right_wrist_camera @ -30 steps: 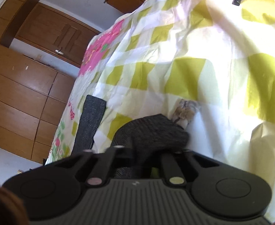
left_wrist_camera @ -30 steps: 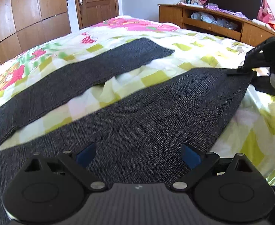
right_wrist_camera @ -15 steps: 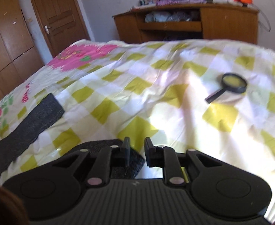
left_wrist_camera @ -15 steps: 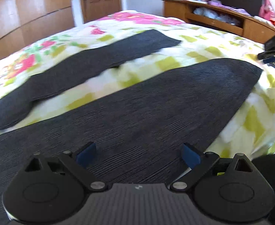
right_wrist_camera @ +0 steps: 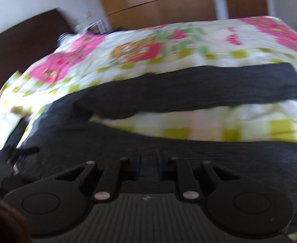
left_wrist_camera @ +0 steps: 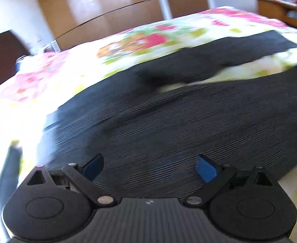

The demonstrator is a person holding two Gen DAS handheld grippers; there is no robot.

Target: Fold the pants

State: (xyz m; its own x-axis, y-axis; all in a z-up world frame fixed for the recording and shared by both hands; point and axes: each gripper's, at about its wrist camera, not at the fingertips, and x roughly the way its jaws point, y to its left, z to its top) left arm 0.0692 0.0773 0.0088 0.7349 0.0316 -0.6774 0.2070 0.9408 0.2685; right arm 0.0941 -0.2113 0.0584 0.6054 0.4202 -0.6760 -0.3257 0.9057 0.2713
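Dark grey pants lie spread flat on the bed, the two legs running to the right with a strip of sheet between them. The far leg reaches the right side. My left gripper hovers over the near leg and upper part, blue pads wide apart, open, with nothing in it. In the right wrist view the pants fill the foreground and the far leg crosses the middle. My right gripper is above the near leg, its fingers a narrow gap apart with nothing held. Both views are motion-blurred.
The bed sheet is floral with yellow-green checks. A wooden wardrobe and a door stand behind the bed. A dark headboard rises at the left, and a wooden cabinet is at the far right.
The right gripper let go of the pant leg's end, its fingers parted slightly, and it rolled upright. Both grippers swept left along the pants toward the headboard end.
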